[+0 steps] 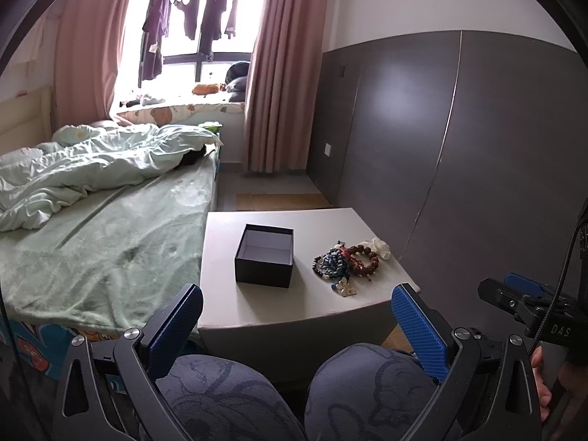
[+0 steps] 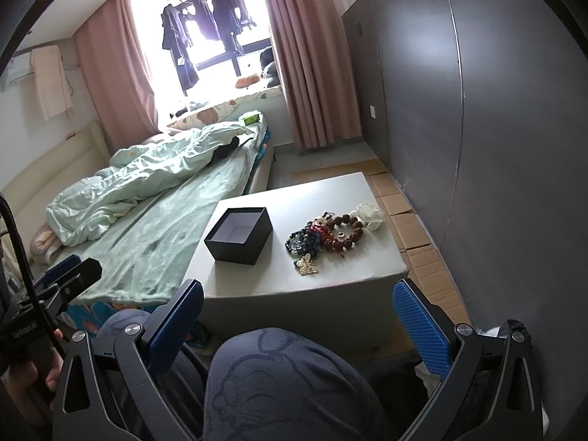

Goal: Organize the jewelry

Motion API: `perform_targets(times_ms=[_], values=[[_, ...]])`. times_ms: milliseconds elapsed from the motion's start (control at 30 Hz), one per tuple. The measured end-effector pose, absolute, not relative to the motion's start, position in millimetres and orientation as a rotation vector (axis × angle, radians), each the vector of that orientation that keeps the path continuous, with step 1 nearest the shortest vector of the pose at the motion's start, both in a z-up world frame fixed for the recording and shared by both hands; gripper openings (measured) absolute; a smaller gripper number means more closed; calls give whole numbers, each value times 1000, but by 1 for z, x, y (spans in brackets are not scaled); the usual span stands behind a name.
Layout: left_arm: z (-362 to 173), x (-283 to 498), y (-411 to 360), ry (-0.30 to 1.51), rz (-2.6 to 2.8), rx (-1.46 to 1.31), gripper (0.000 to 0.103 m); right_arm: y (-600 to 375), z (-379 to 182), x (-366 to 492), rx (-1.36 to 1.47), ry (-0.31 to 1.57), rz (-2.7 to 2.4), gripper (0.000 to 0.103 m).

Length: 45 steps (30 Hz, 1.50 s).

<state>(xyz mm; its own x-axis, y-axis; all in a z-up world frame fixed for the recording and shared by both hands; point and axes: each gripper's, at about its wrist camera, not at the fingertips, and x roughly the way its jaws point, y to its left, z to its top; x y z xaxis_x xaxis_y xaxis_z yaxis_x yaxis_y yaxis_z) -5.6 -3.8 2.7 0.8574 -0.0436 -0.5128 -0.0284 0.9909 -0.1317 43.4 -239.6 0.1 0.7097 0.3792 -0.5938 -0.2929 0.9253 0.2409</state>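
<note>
On table (image 2: 330,272), R view only: butterfly brooch (image 2: 307,265).

I see a black box (image 1: 264,259) standing open and upright. Just beside it lies a heap of bead bracelets (image 1: 345,261).

One table (image 2: 257,279) stands beside one bed (image 2: 154,228), and on it sits one open black box (image 2: 239,235). Right of the box lies one heap of jewelry (image 2: 325,237): one brown bead bracelet (image 2: 349,229), one blue beaded piece (image 2: 307,240), one butterfly brooch (image 2: 307,265) nearest, one white flower (image 2: 369,215) farthest. Exact bracelet count is hard to tell. Two grippers, left (image 1: 297,316) and right (image 2: 297,312), both spread wide.
</note>
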Motion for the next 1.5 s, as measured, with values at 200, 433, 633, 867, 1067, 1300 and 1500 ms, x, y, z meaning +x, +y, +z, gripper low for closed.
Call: perform_targets(times_ms=[200,433,633,867,1067,1300,1500], values=[[2,-7,-5,542,-8,-136,103,-240,0,43,132,685,372,103],[1,-1,-7,545,-2,-141,103,-240,0,43,129,683,372,103],[7,-6,-6,544,11,-139,103,-242,6,44,136,678,379,103],[5,-7,-7,542,13,-131,103,-243,6,45,137,675,379,103],[3,-7,-5,541,14,-136,103,-244,3,45,138,674,376,103],[1,1,-2,545,21,-133,103,-241,1,47,132,668,384,103],[-8,23,2,564,8,-131,103,-238,-5,63,126,670,394,103]])
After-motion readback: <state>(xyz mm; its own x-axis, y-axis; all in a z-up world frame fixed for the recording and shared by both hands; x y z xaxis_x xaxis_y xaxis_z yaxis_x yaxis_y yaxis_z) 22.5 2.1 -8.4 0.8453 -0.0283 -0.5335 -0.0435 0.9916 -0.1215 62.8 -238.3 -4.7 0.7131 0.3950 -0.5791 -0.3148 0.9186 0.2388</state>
